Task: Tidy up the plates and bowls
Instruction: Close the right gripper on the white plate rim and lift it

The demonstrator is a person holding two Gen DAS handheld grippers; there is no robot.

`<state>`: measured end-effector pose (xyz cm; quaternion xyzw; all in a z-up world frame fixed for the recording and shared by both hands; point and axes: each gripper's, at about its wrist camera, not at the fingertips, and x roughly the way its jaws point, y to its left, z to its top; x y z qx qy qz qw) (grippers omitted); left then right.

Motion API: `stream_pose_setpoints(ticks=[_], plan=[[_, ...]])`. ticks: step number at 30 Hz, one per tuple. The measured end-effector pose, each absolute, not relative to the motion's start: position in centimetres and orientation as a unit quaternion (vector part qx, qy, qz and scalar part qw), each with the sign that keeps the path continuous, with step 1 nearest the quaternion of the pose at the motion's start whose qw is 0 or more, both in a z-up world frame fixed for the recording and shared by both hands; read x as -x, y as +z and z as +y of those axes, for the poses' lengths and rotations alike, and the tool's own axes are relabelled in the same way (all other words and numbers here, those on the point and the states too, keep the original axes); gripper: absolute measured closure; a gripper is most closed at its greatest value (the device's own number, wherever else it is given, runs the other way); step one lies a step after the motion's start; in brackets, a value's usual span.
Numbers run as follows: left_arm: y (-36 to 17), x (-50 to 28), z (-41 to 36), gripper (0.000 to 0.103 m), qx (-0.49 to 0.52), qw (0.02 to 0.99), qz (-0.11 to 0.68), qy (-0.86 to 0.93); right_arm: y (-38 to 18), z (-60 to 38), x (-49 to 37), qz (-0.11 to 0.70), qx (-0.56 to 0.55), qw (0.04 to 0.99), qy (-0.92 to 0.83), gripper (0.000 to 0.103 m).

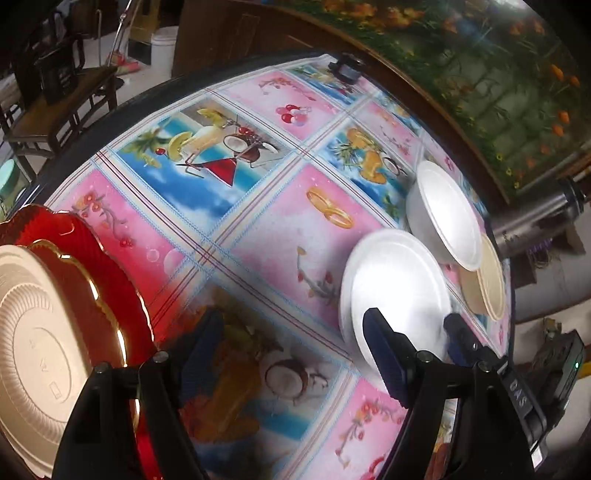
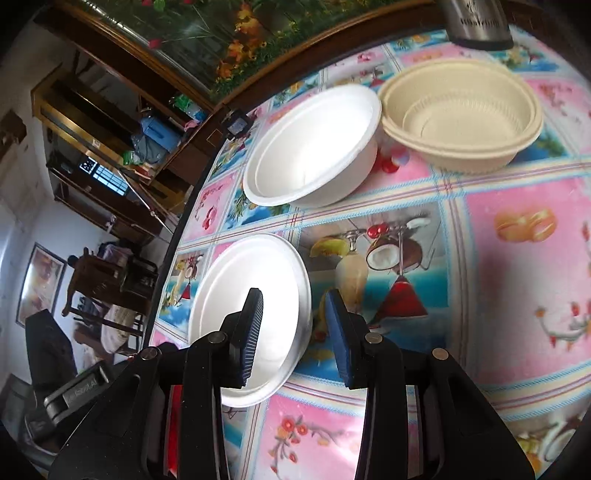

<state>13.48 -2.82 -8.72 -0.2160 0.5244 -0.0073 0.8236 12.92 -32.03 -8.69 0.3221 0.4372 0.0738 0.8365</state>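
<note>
A white foam plate [image 2: 255,314] lies near the table edge; it also shows in the left wrist view [image 1: 395,284]. My right gripper [image 2: 293,334] is open, its jaws straddling the plate's right rim. Behind it stand a white foam bowl [image 2: 314,147] and two nested beige bowls [image 2: 461,110]; the left wrist view shows the white bowl [image 1: 443,214] and the beige bowls [image 1: 487,280] too. My left gripper [image 1: 288,332] is open and empty above the table. At its left lie a beige plate [image 1: 33,332] and a red and gold plate [image 1: 99,258] under it.
The table carries a colourful fruit-print cloth [image 1: 258,206]. A steel flask [image 2: 476,18] stands behind the beige bowls. A small black device [image 1: 347,70] sits at the far table edge. Wooden chairs [image 1: 48,110] stand beyond the table.
</note>
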Motion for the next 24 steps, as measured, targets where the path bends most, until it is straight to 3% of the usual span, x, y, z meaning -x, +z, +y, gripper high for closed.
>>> stream_pose_setpoints(ticks=[17, 24], plan=[[-9.2, -14.6, -4.6, 0.024, 0.208, 0.830, 0.517, -0.016, -9.2, -31.7, -13.2, 0.427, -0.297, 0.851, 0.067, 0.068], [-9.2, -14.7, -4.9, 0.024, 0.194, 0.833, 0.518, -0.011, -9.4, -31.4, -13.3, 0.428, -0.283, 0.856, 0.068, 0.076]])
